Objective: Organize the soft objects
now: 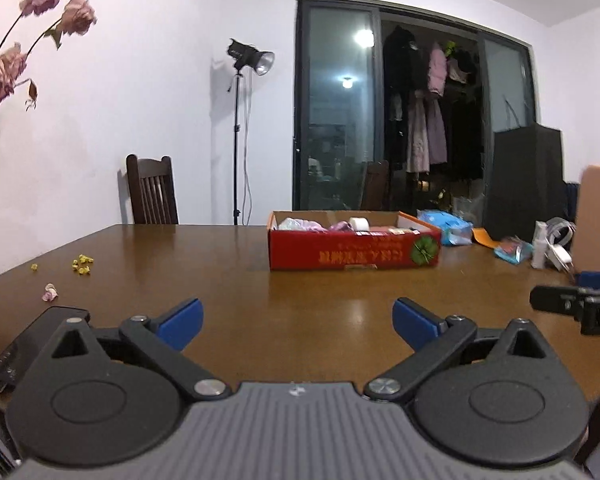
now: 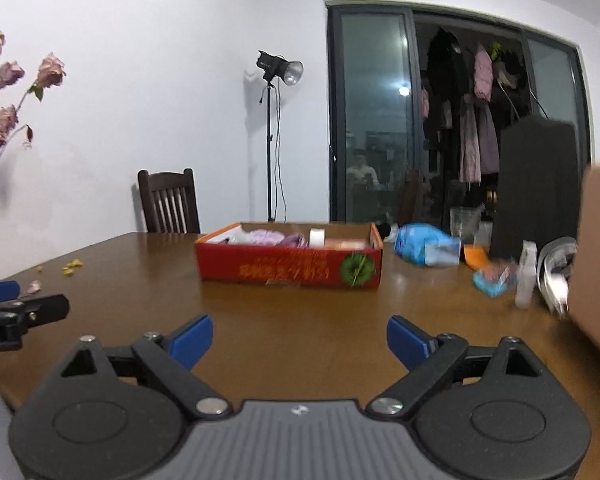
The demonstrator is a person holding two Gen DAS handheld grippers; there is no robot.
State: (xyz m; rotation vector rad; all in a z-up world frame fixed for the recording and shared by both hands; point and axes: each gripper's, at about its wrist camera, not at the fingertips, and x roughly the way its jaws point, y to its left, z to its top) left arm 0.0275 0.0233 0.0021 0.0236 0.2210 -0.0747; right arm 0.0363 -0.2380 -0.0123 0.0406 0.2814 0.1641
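A red cardboard box [image 1: 352, 252] stands on the brown wooden table [image 1: 220, 264], far ahead of both grippers; it also shows in the right wrist view [image 2: 288, 268]. It holds pale purple soft items [image 1: 304, 225] [image 2: 266, 237], a white tape roll [image 1: 358, 224] and other small things. A blue plastic pack [image 1: 448, 226] [image 2: 424, 246] lies right of the box. My left gripper [image 1: 298, 320] is open and empty above the near table. My right gripper [image 2: 300, 340] is open and empty too; its tip shows at the left view's right edge [image 1: 572, 306].
A tan carton [image 2: 596, 264] stands close on the right. Small bottles, a white charger and a teal packet [image 2: 496, 280] lie near it. Dried pink flowers [image 1: 4, 60] stand at the left, with petals and yellow bits [image 1: 82, 264] on the table. A dark chair [image 1: 152, 192] is behind.
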